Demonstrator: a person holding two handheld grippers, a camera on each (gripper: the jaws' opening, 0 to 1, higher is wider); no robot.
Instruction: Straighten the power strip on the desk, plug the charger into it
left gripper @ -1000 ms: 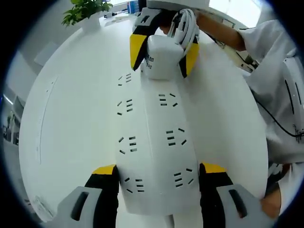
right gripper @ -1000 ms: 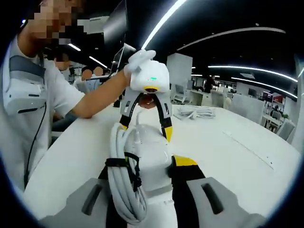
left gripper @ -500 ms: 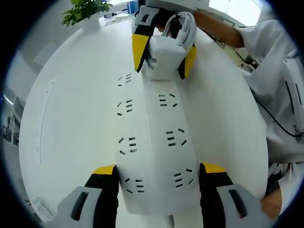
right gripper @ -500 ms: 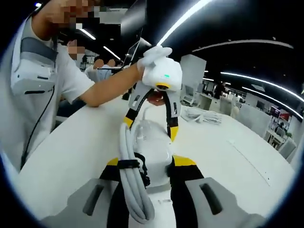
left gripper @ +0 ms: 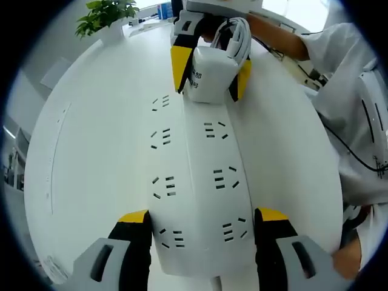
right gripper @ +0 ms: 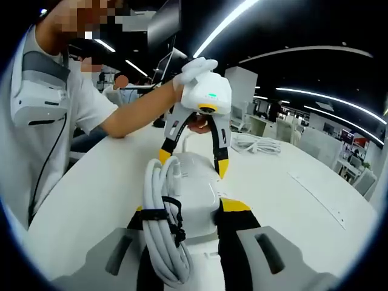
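Note:
A long white power strip (left gripper: 200,157) with two rows of sockets lies on the white desk (left gripper: 91,151), running away from the camera. My left gripper (left gripper: 202,218) is shut on its near end, one yellow-tipped jaw on each side. At the strip's far end, my right gripper (left gripper: 212,70) holds a white charger (left gripper: 209,76) down against the strip. In the right gripper view, my right gripper (right gripper: 185,209) is shut on the charger (right gripper: 191,188), whose coiled white cable (right gripper: 159,236) is strapped along its left side. Beyond it, a gloved hand holds the left gripper (right gripper: 193,162).
A potted plant (left gripper: 109,13) stands at the desk's far left edge. A person in a white shirt (left gripper: 357,109) sits along the right side. A loose bundle of white cable (right gripper: 257,144) lies further along the desk. Other people sit in the background.
The charger has rocked slightly at the strip's far end and now sits a little flatter on it. Both grips are unchanged; the right gripper view has tilted a bit.

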